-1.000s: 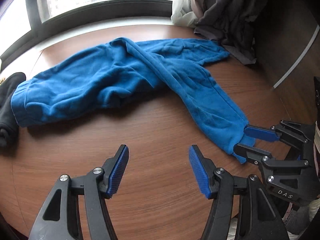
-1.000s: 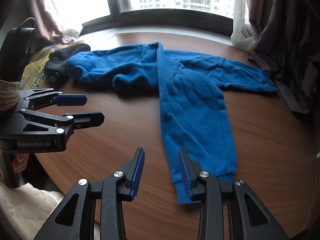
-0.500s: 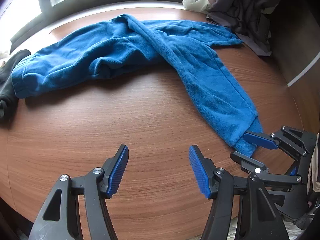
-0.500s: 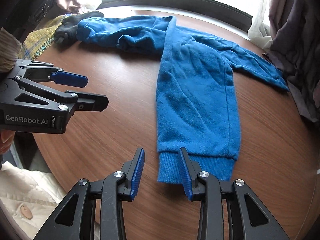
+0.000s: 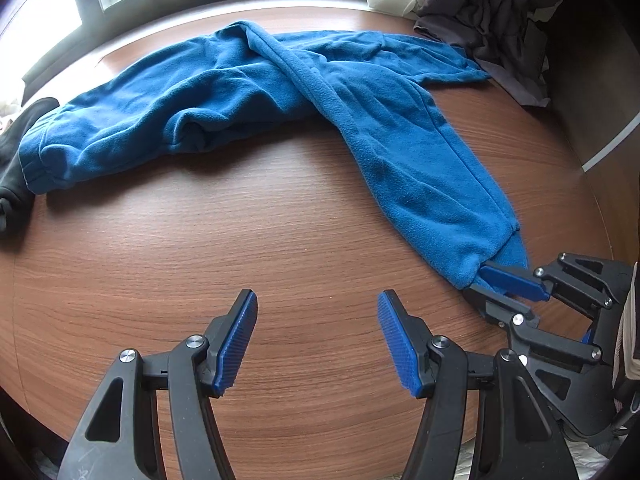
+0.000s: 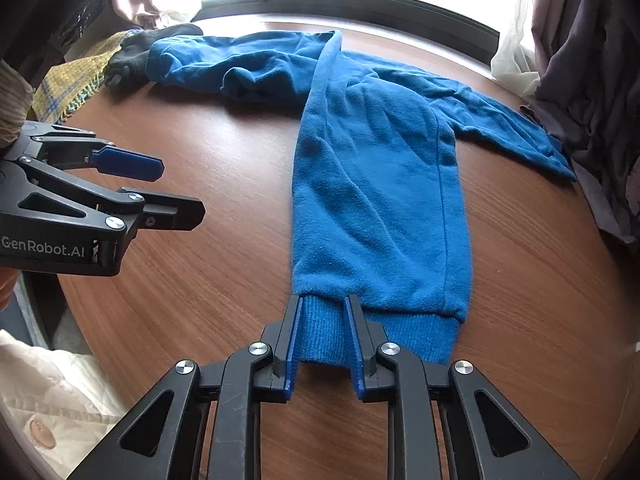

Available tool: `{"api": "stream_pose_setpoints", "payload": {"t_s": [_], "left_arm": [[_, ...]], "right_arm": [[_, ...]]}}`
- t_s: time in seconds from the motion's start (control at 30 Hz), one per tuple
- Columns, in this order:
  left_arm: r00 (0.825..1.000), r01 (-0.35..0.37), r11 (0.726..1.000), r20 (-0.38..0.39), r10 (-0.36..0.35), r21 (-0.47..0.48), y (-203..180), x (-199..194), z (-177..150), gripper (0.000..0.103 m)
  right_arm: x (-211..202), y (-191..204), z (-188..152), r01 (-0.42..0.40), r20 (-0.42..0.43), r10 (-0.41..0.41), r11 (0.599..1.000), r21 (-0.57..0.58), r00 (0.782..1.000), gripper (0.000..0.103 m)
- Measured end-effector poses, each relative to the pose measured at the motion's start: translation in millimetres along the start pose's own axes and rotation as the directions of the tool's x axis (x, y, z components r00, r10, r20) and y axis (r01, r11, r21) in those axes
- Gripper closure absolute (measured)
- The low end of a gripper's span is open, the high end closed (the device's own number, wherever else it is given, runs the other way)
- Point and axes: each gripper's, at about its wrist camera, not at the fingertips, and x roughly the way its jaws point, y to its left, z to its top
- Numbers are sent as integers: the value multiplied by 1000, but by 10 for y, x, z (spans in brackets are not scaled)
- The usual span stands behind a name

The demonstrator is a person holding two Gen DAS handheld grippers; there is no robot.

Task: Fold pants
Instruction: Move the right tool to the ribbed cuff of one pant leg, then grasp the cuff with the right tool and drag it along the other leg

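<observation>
As the blue fleece pants (image 6: 376, 200) lay spread across the round wooden table (image 6: 200, 280), 1 leg was stretched toward the near edge and the other was trailed off toward the window, bunched and creased. The ribbed cuff (image 6: 320, 332) of the near leg was caught between the pads of the right gripper (image 6: 322, 340), whose jaws had just been closing and were seen pinched on its left corner. The left gripper (image 5: 316, 340) was held open over bare wood, nothing between its pads, well apart from the fabric. A first grab was judged to be in hand, no fold yet made. Next, a grip by the left gripper would be called for, likely on the cuff's free corner, before the leg could be carried over.
</observation>
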Motion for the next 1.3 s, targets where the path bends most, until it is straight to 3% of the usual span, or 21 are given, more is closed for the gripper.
{"api": "stream_pose_setpoints", "payload": {"t_s": [0.07, 0.13, 0.27, 0.4, 0.6, 0.9, 1.07, 1.3], "left_arm": [[1000, -2, 1000, 8, 2, 2, -17, -9, 20, 41], [1000, -9, 1000, 25, 9, 2, -33, -35, 46, 41], [996, -12, 1000, 89, 12, 2, -73, -162, 137, 41], [987, -11, 1000, 158, 8, 18, -144, -289, 288, 41], [970, -34, 999, 242, 26, 31, -256, -386, 703, 40], [943, -81, 996, 326, 69, 23, -337, -477, 1138, 37], [939, -108, 994, 329, 95, 20, -373, -418, 1288, 36], [942, -140, 990, 312, 125, 24, -423, -240, 1573, 36]], "right_arm": [[-14, -32, 1, -14, 5, 14, 1000, 16, 1000, 92], [-80, -59, 18, -9, 28, 9, 1000, 22, 1000, 96], [-368, -198, 139, 10, 114, -17, 998, 58, 993, 96], [-734, -430, 346, 59, 214, -77, 994, 89, 974, 96], [-934, -849, 706, 121, 281, -147, 987, 106, 948, 96], [-906, -1464, 1146, 135, 298, -175, 980, 149, 939, 96], [-820, -1859, 1415, 141, 277, -190, 972, 187, 942, 96], [-448, -2453, 1689, 145, 177, -195, 955, 260, 965, 96]]}}
